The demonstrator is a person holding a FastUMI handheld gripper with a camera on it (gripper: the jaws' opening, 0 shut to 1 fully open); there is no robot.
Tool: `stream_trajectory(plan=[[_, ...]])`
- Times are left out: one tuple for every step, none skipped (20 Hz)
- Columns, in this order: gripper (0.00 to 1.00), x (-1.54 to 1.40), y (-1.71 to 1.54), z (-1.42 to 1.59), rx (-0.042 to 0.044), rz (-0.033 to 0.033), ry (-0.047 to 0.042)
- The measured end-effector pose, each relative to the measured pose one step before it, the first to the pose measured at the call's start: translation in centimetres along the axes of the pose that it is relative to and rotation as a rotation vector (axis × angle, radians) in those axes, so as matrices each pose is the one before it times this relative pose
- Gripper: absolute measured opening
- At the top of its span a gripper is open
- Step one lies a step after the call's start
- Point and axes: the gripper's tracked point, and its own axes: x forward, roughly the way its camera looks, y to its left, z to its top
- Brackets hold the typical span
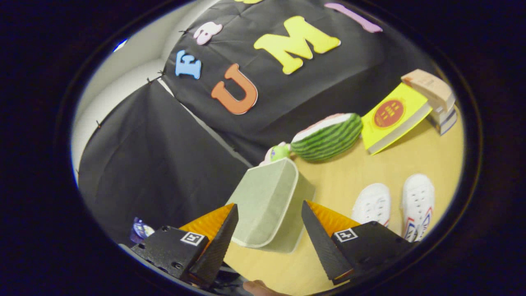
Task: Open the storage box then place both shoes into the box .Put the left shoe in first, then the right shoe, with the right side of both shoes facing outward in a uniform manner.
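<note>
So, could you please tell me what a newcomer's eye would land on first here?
Probably the pale green storage box, lid closed, just ahead of the open claw and between its fingers. Next, the two white shoes beside it on the wooden table, and the watermelon toy beyond the box.

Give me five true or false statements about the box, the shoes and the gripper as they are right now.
1. The box lies just ahead of the gripper, between its fingers. True.
2. The gripper is shut on the box. False: its fingers stand apart, pressing nothing.
3. Both shoes are inside the box. False: they sit on the table beside it.
4. A watermelon toy lies beyond the box. True.
5. The yellow book lies flat on the shoes. False: it leans on stacked books.
</note>
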Motion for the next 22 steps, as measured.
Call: stream_trajectory(plan=[[0.98, 0.865, -0.608, -0.480, 0.05011, 0.02822, 0.04278], [0.98, 1.128, -0.635, -0.097, 0.04934, 0.01788, 0.02933], [0.98, 1.118, -0.277, -0.168, 0.03727, 0.03282, 0.03906], [0.98, 0.792, 0.011, -0.457, 0.04058, 0.03920, 0.04439], [0.98, 0.965, -0.314, 0.139, 0.05230, 0.02326, 0.01907], [0.95, 0.912, -0.418, 0.222, 0.04004, 0.00983, 0.01595], [0.93, 0.999, -0.565, -0.086, 0.02267, 0.01308, 0.01689], [0.93, 0.927, -0.840, -0.100, 0.01235, -0.01273, 0.02857], [0.93, 0.637, -0.959, -0.233, 0.01761, -0.01569, 0.01643], [0.93, 0.656, -0.647, 0.232, 0.02464, -0.00630, 0.01173], [0.93, 0.479, -0.579, 0.185, 0.02816, 0.00023, 0.01146], [0.93, 0.041, 0.070, 0.205, 0.02115, 0.03355, 0.01171], [0.93, 0.093, 0.328, 0.136, 0.02243, 0.03901, 0.00782], [0.93, -0.122, 0.396, 0.260, 0.01814, 0.03686, -0.00616], [0.92, 0.050, 0.410, 0.211, 0.00981, 0.02821, 0.00142], [0.92, 0.238, 0.431, -0.265, 0.00146, 0.02607, 0.01877], [0.91, 0.127, 0.302, -0.511, -0.00601, 0.01890, 0.03403], [0.89, 0.333, -0.305, 0.042, -0.00367, -0.01132, 0.00724], [0.87, 0.112, -0.280, 0.093, 0.00420, -0.00965, 0.00736], [0.82, -0.195, -0.150, 0.076, 0.01008, -0.00501, -0.00103], [0.76, -0.237, -0.255, 0.130, 0.00471, -0.00012, -0.00364], [0.66, -0.394, 0.050, -0.003, -0.00284, 0.00502, -0.00303]])
